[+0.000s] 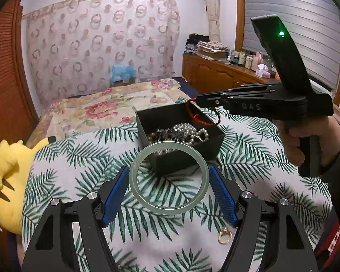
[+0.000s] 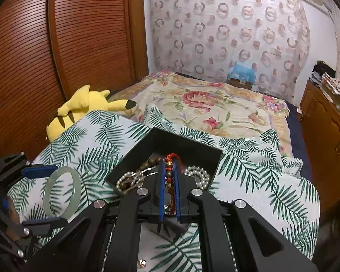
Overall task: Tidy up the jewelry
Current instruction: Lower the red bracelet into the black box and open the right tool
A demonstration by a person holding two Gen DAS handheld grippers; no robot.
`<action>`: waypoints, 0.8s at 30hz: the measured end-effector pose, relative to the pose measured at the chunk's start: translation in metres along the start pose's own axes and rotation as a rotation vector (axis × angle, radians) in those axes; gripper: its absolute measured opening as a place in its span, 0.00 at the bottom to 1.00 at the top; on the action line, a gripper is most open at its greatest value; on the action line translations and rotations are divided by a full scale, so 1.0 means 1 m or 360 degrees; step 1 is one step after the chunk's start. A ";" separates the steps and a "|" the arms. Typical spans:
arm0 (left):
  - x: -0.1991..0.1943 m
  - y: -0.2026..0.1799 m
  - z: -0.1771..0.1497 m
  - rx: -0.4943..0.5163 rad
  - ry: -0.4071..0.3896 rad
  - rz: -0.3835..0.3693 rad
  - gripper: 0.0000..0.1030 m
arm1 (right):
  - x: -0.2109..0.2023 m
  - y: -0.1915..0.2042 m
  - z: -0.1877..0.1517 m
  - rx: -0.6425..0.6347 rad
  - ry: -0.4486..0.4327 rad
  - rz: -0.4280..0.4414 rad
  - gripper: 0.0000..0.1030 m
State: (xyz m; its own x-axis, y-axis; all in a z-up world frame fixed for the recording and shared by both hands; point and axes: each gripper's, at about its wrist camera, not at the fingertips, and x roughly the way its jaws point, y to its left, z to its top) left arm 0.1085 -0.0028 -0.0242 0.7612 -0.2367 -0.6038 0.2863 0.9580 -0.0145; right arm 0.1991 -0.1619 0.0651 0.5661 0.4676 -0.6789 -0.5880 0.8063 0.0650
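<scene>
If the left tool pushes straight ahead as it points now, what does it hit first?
Probably the black box. The left tool holds the green bangle across its pads, so the bangle's far edge would likely meet the box's near wall; depth is unclear.

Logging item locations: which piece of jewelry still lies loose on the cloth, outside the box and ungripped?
The gold ring, alone on the leaf-print cloth beneath the left gripper.

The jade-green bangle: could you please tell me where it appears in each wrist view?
Left wrist view: the green bangle sits low centre, held between the left tongs' blue pads, in front of the black box.
Right wrist view: it shows at the lower left, left of the box.
Shared landmark: the black box of jewelry.
</scene>
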 end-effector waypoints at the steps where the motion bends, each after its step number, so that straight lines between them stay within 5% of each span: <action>1: 0.002 0.001 0.002 0.0001 0.0000 0.0001 0.67 | 0.002 -0.001 0.002 0.0005 -0.0004 -0.0001 0.08; 6: 0.013 0.001 0.011 0.0006 0.0011 0.0015 0.67 | 0.009 -0.004 0.007 0.0025 -0.0027 -0.0013 0.09; 12: 0.026 0.003 0.022 0.0018 0.0020 0.0042 0.67 | 0.014 -0.020 0.002 0.0130 -0.0011 0.0020 0.23; 24: 0.070 -0.005 0.048 0.0029 0.0092 0.0082 0.67 | -0.009 -0.049 -0.034 0.0165 0.0001 -0.0035 0.24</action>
State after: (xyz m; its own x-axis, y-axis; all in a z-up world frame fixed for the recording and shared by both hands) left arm 0.1889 -0.0318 -0.0282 0.7405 -0.1767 -0.6484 0.2585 0.9655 0.0322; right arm 0.2029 -0.2180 0.0431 0.5780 0.4491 -0.6813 -0.5123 0.8496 0.1254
